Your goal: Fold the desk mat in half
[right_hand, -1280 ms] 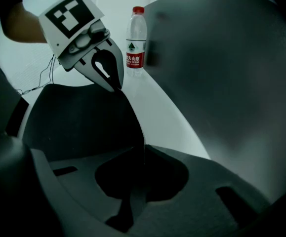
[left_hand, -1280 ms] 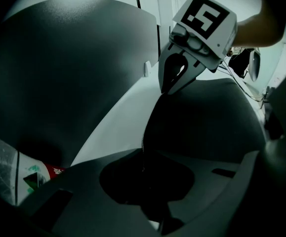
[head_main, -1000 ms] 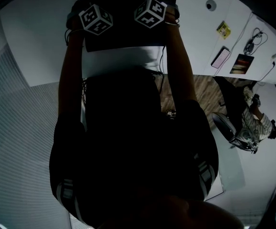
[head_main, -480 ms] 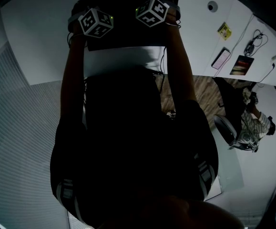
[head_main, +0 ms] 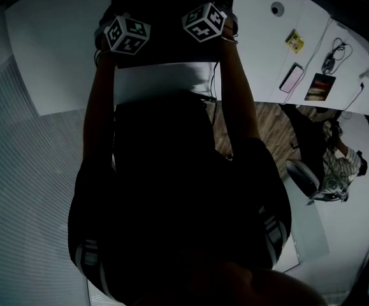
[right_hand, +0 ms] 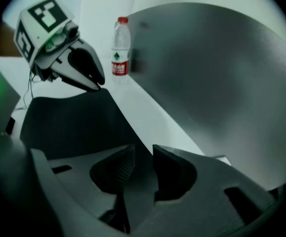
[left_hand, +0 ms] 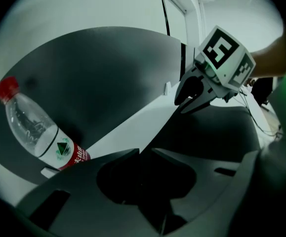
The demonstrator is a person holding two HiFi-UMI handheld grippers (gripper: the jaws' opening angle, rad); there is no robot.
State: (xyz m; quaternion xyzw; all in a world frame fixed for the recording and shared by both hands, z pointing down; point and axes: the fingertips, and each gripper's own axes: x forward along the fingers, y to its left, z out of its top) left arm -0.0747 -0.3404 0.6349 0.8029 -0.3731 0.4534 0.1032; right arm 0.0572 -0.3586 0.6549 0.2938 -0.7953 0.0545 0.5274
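The dark desk mat (head_main: 165, 5) lies on the white table (head_main: 57, 56), and both grippers hover over its near part. Their marker cubes show in the head view, the left cube (head_main: 127, 34) and the right cube (head_main: 204, 21). In the gripper views a pale band (right_hand: 157, 112) runs between a grey stretch of mat (right_hand: 222, 73) and a darker stretch (right_hand: 73, 122). My left gripper (left_hand: 143, 151) has just opened and partly closed again. A narrow dark gap remains, with nothing seen in it. My right gripper (right_hand: 143, 149) has just opened, with nothing gripped.
A water bottle (left_hand: 39, 132) with a red cap stands by the mat's far left corner. To the right on the table lie a phone (head_main: 292, 77), a yellow card (head_main: 297, 40) and a cable (head_main: 334, 56). A person (head_main: 337, 164) sits at lower right.
The left gripper's cube has rolled a little and risen slightly over the mat. The right cube stays in about the same place.
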